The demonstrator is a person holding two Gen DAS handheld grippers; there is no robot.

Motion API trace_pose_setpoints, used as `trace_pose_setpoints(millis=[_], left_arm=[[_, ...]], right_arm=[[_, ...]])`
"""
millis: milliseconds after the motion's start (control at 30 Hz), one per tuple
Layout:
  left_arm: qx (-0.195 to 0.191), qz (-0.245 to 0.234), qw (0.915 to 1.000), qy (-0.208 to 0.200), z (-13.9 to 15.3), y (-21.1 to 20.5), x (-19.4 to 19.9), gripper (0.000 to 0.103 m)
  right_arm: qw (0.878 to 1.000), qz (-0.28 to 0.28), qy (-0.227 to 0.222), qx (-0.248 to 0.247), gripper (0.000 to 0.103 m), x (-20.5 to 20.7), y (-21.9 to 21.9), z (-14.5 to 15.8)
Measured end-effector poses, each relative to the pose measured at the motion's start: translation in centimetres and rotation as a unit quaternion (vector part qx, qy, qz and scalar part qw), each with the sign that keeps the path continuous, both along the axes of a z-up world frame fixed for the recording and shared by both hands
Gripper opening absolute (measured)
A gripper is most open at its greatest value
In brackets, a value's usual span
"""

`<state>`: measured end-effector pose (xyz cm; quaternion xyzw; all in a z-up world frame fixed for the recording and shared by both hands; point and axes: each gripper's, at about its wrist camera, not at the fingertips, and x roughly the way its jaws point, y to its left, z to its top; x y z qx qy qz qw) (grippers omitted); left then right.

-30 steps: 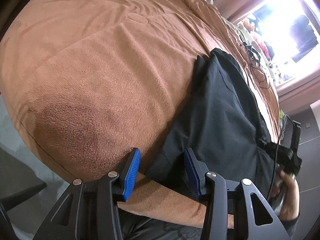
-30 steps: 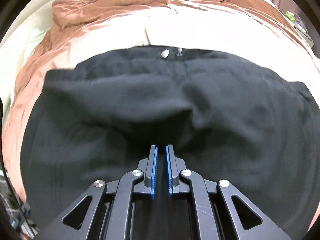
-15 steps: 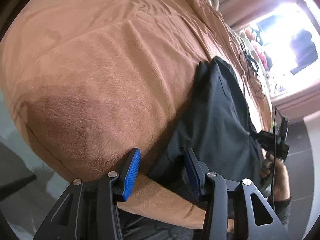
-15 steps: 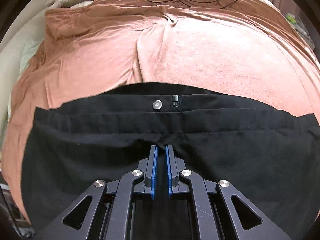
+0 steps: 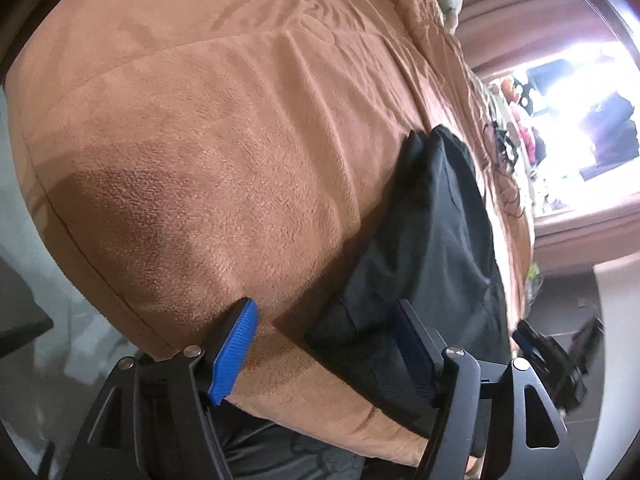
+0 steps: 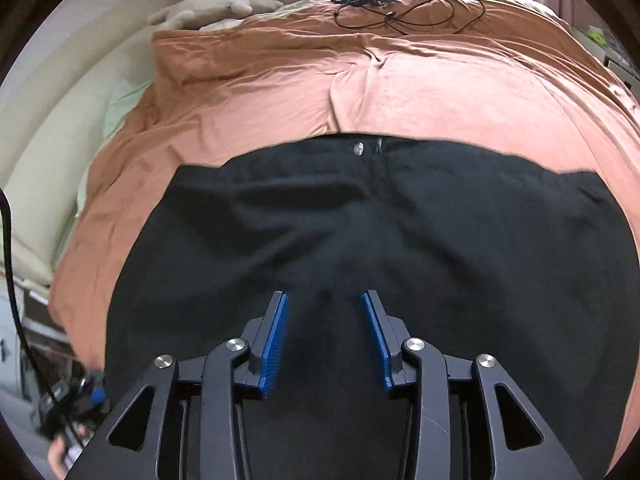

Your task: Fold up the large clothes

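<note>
Black trousers [image 6: 400, 220] lie spread on a brown blanket [image 6: 280, 92], waistband and silver button [image 6: 359, 148] on the far side. My right gripper [image 6: 324, 296] hovers over the trousers' middle; its jaws are opening and the pads pinch no cloth. In the left wrist view the trousers [image 5: 440, 220] lie at the right of the blanket [image 5: 200, 120]. My left gripper [image 5: 324, 312] sits at the blanket's near edge with its jaws opening. A folded corner of the trousers lies between the pads, and neither presses on it.
Black cables [image 6: 400, 4] lie at the far end of the bed beside a pale cushion [image 6: 208, 12]. The bed's edge drops to a light floor [image 5: 40, 280] on the left. A bright window [image 5: 580, 80] with clutter stands beyond the bed.
The right gripper's jaws, shut before, have parted and it has pulled up and back from the waistband. The left gripper's jaws have spread wider; the hand stayed in place and rolled a little.
</note>
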<state>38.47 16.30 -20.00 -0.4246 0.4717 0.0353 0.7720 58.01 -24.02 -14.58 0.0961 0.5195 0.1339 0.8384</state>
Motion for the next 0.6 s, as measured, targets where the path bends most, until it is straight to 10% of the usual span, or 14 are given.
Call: trace_pose_setpoints(millis=[267, 467, 600], left_arm=[[-0.014, -0.012, 0.9998, 0.003, 0.2, -0.9, 0.7, 0.07], [0.006, -0.035, 0.9992, 0.016, -0.2, -1.8, 2.3, 0.055], [0.036, -0.041, 0.9985, 0.01, 0.5, -2.5, 2.4, 0.027]], right_arm=[[0.999, 0.002, 0.012, 0.043, 0.038, -6.9, -1.0, -1.3], [0.996, -0.007, 0.031, 0.084, 0.038, -10.2, -2.2, -3.2], [0.994, -0.013, 0.036, 0.106, 0.038, -11.7, -2.7, -3.8]])
